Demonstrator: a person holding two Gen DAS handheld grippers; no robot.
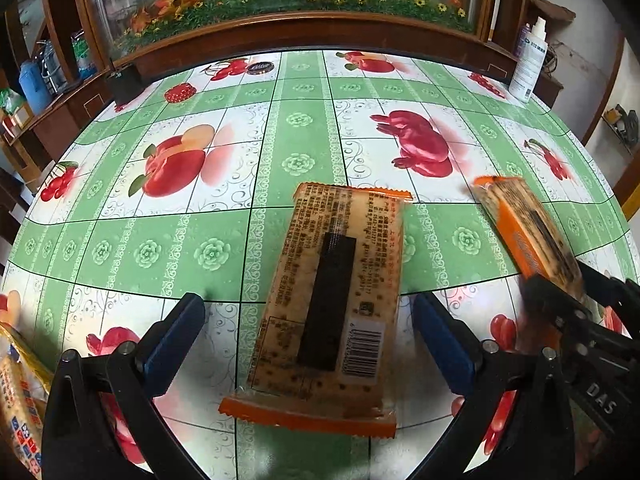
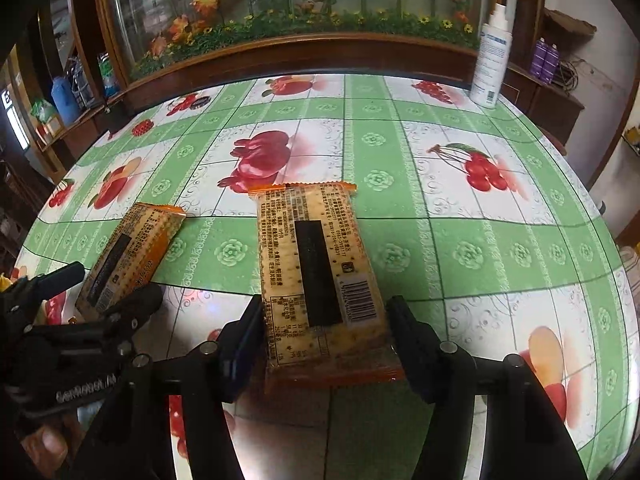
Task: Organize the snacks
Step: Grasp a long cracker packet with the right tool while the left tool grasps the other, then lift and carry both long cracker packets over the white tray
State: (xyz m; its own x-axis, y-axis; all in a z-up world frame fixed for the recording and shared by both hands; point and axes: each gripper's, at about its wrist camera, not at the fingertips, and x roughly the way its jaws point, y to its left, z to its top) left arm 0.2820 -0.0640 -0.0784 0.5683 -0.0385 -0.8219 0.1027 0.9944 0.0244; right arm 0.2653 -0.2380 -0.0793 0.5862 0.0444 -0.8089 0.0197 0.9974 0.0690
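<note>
Orange-edged cracker packet (image 1: 328, 304) on a green-and-white fruit-print tablecloth (image 1: 224, 184).

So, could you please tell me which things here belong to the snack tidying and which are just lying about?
For the job: left cracker packet; right cracker packet; yellow snack bag at the picture's edge.
Lying about: white spray bottle; blue bottle on the side shelf; flower display.

2 cracker packets (image 1: 328, 304) (image 2: 320, 280), 1 spray bottle (image 2: 491, 60), 2 purple cans (image 2: 544, 58)
</note>
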